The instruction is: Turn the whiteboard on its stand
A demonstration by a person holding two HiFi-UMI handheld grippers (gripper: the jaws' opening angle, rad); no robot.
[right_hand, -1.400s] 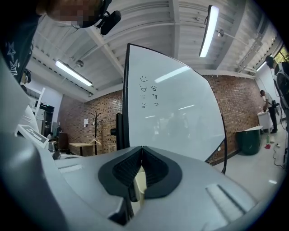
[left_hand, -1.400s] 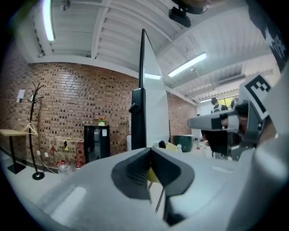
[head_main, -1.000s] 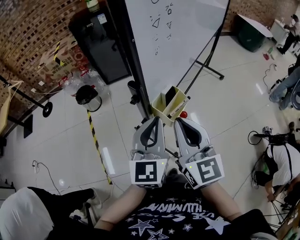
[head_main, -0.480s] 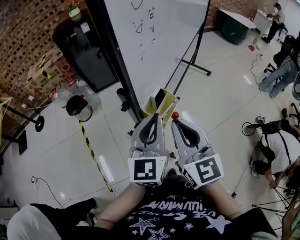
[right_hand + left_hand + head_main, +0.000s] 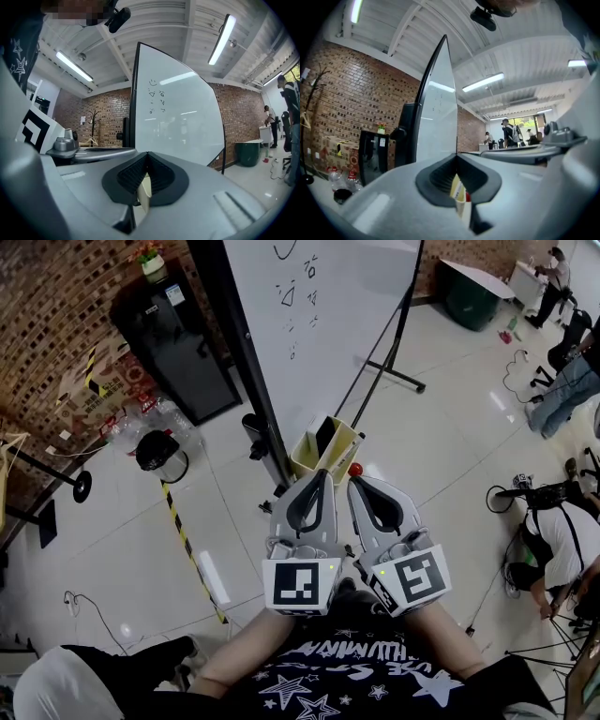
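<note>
Standing at the upper middle of the head view, the whiteboard (image 5: 328, 315) tilts on its stand, its dark frame edge (image 5: 239, 362) running down toward a yellow box (image 5: 323, 448) fixed at its lower rim, with a small red knob (image 5: 355, 469) just beside the box. One thin stand leg (image 5: 394, 343) slants to the floor at the right of the panel.

The left gripper (image 5: 319, 476) and the right gripper (image 5: 356, 484) sit side by side at the centre of the frame, just below the box. Each has its jaws pressed together with nothing pinched between them. Both gripper views look past the closed tips at the board.

The board looks like a broad, stiff panel, probably light for its area, with a smooth face that closed jaws would slide on. The frame edge seems the better hold: rigid, narrow enough to pinch once the jaws spread, and far from the pivot. Pushing low near the box risks knocking it, and a hard shove could shift the slender stand.
</note>
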